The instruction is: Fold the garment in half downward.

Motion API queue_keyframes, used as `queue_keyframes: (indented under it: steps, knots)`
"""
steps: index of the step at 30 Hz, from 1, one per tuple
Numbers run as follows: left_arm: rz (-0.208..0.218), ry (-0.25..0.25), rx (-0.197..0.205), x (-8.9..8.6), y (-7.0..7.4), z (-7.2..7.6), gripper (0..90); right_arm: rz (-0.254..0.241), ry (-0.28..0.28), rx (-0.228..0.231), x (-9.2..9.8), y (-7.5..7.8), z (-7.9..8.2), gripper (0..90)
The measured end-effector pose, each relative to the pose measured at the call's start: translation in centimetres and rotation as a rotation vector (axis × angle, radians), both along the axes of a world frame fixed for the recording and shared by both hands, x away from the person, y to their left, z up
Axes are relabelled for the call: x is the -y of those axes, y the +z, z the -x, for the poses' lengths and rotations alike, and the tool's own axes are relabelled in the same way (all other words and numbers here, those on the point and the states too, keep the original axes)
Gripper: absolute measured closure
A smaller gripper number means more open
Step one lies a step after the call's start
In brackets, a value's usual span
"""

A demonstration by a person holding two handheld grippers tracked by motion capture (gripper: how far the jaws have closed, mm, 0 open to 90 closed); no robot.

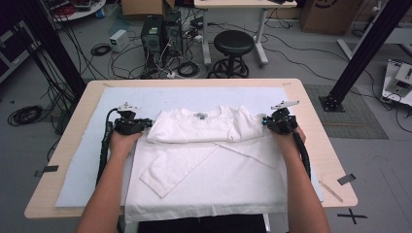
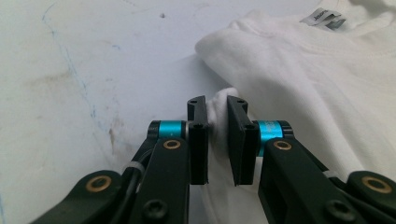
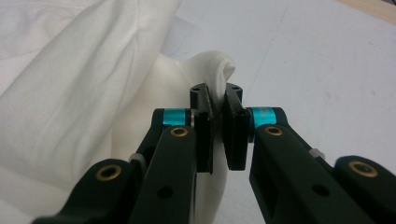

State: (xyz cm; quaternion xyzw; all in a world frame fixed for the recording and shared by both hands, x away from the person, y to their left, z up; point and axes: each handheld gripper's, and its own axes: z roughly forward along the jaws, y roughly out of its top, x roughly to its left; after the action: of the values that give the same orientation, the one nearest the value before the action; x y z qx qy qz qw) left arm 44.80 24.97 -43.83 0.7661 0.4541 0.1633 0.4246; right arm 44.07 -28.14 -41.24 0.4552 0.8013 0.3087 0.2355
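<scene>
A white long-sleeved shirt lies face up on the table, its upper part folded and its sleeves crossed over the chest. My left gripper sits at the shirt's left shoulder edge and is shut on a pinch of its white fabric. At the right shoulder edge my right gripper is shut on a raised fold of the same shirt. The neck label shows near the collar.
A pale blue-white mat covers the wooden table; the shirt's hem hangs over the near edge. Black tape pieces and a thin stick lie at the table's right. A stool and computers stand beyond the far edge.
</scene>
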Motion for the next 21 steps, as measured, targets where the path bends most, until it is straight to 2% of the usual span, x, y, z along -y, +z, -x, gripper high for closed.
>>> queue_keyframes:
  steps: [3, 4, 5, 7, 9, 10, 13, 14, 15, 17, 18, 19, 20, 21]
  knots:
    - [0.003, -0.002, 0.012, 0.2, 0.2, -0.5, 79.6, -0.001, -0.012, 0.005, 0.4, 0.1, -0.2, 85.3]
    - [-0.003, -0.007, 0.0, 0.7, 0.4, -1.3, 79.6, -0.002, -0.018, 0.007, 0.6, 0.2, -0.2, 85.3]
    - [-0.003, -0.007, 0.0, 0.7, 0.4, -1.3, 79.6, -0.002, -0.018, 0.007, 0.6, 0.2, -0.2, 85.3]
    - [0.0, -0.011, 0.01, 1.5, 0.6, -2.3, 79.6, 0.001, -0.027, 0.01, 1.1, 0.2, -0.3, 85.3]
    - [-0.006, -0.017, -0.002, 1.7, 0.7, -2.7, 79.5, 0.002, -0.038, 0.007, 1.4, 0.2, -0.4, 85.3]
    - [-0.026, -0.026, -0.002, 2.1, 0.7, -3.2, 79.5, -0.006, -0.049, -0.001, 1.8, 0.0, -0.5, 85.2]
    - [-0.023, -0.02, 0.005, 2.2, 0.7, -3.2, 79.4, -0.013, -0.059, -0.005, 2.0, -0.2, -0.6, 85.2]
    - [-0.005, -0.016, -0.003, 2.1, 0.8, -3.1, 79.2, -0.013, -0.058, -0.003, 2.0, -0.4, -0.8, 85.1]
    - [-0.005, -0.016, -0.003, 2.1, 0.8, -3.1, 78.7, -0.013, -0.058, -0.003, 2.0, -0.4, -0.8, 85.1]
    - [0.001, -0.019, -0.001, 1.9, 0.9, -3.0, 75.3, -0.012, -0.057, -0.005, 1.9, -0.5, -0.9, 84.5]
    - [-0.011, -0.003, 0.008, 1.7, 1.0, -2.7, 71.6, -0.018, -0.062, -0.007, 1.8, -0.5, -0.9, 80.4]
    - [-0.011, -0.003, 0.008, 1.7, 1.0, -2.7, 69.3, -0.018, -0.062, -0.007, 1.8, -0.5, -0.9, 80.4]
    - [-0.009, 0.012, 0.014, 1.4, 1.3, -2.5, 69.3, -0.025, -0.068, -0.001, 1.9, -0.4, -0.9, 76.8]
    - [-0.002, 0.022, 0.017, 1.1, 1.4, -2.3, 67.5, -0.038, -0.077, 0.021, 2.0, -0.1, -0.8, 70.4]
